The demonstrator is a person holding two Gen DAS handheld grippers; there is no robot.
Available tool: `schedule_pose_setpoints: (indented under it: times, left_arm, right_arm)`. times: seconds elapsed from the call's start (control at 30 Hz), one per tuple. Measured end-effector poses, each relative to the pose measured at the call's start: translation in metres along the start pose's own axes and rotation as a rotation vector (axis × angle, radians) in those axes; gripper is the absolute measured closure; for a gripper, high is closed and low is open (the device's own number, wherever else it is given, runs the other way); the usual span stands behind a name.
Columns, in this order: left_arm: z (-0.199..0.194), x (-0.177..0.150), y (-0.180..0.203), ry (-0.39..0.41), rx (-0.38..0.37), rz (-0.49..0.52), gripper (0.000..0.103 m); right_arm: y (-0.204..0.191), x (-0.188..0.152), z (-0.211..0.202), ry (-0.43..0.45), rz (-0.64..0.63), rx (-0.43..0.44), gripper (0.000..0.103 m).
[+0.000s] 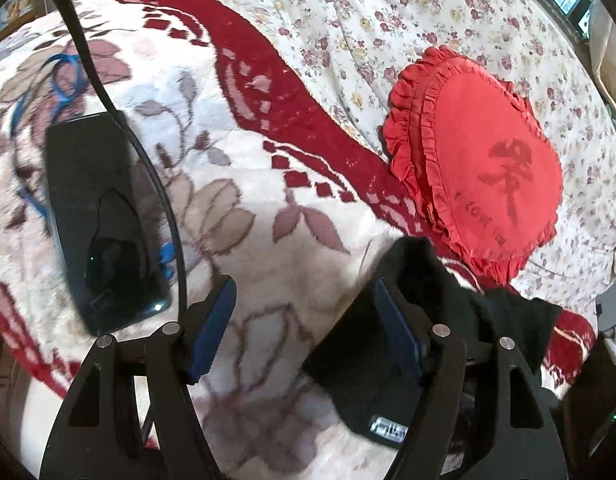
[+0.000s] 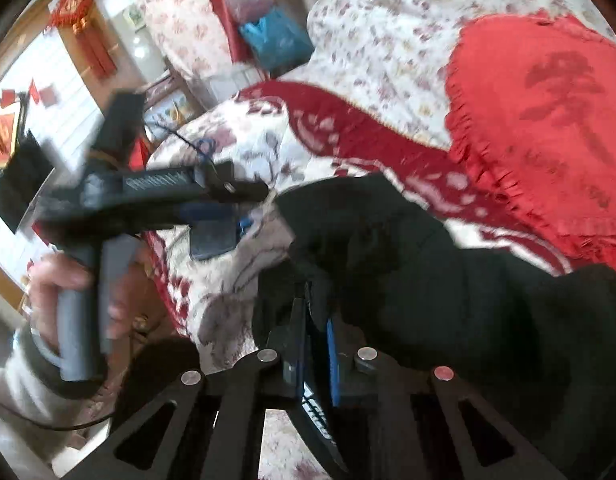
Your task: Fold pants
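Note:
The black pants lie bunched on a floral fleece blanket. My right gripper is shut on the black pants, its blue pads pinching a fold of the cloth near the waistband. In the left wrist view my left gripper is open and empty over the blanket, with black pants cloth draped behind its right finger. The left gripper also shows in the right wrist view, held by a hand, just left of the pants.
A red heart-shaped frilled pillow lies to the right on a flowered sheet. A black phone with a cable lies on the blanket at left. The blanket's edge drops off to the left; room furniture stands beyond.

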State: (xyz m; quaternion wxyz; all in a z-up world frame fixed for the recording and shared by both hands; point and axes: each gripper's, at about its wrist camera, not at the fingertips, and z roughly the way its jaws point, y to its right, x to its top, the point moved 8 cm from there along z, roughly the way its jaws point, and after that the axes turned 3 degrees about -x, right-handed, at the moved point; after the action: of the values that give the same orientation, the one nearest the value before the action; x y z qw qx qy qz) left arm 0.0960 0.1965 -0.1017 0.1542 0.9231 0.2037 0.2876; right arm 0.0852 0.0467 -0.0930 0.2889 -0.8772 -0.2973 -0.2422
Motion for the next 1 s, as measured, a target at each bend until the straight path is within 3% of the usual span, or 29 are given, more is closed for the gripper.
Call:
schedule_pose_setpoints:
  times: [0.27,0.4,0.5,0.63,0.67,0.77,0.87,1.0]
  left_arm:
    - [0.006,-0.030,0.017,-0.044,-0.056,0.020,0.031]
    - [0.014,-0.040,0.031,-0.064,-0.072,0.024,0.031]
    - [0.017,-0.042,0.042,-0.059,-0.062,0.055,0.031]
    - [0.021,-0.043,0.053,-0.059,-0.072,0.077,0.031]
    - [0.022,-0.043,0.055,-0.061,-0.073,0.080,0.031]
    - [0.029,-0.047,0.061,-0.076,-0.075,0.085,0.031]
    - [0.034,-0.052,0.069,-0.092,-0.068,0.102,0.031]
    - [0.036,-0.054,0.071,-0.093,-0.041,0.130,0.031]
  right_arm:
    - [-0.016,-0.038,0.021,-0.083,0.049,0.097,0.094]
    - [-0.020,-0.048,0.034,-0.114,0.037,0.071,0.091]
    - [-0.006,-0.043,-0.003,-0.059,0.105,0.086,0.078]
    - [0.060,-0.034,-0.098,0.118,0.182,-0.081,0.061]
    - [0.086,-0.034,-0.120,0.147,0.228,-0.128,0.051]
    - [0.170,-0.038,-0.164,0.185,0.425,-0.245,0.050]
    - [0.239,-0.041,-0.180,0.140,0.487,-0.437,0.047]
    - [0.290,-0.058,-0.161,-0.082,0.422,-0.548,0.040]
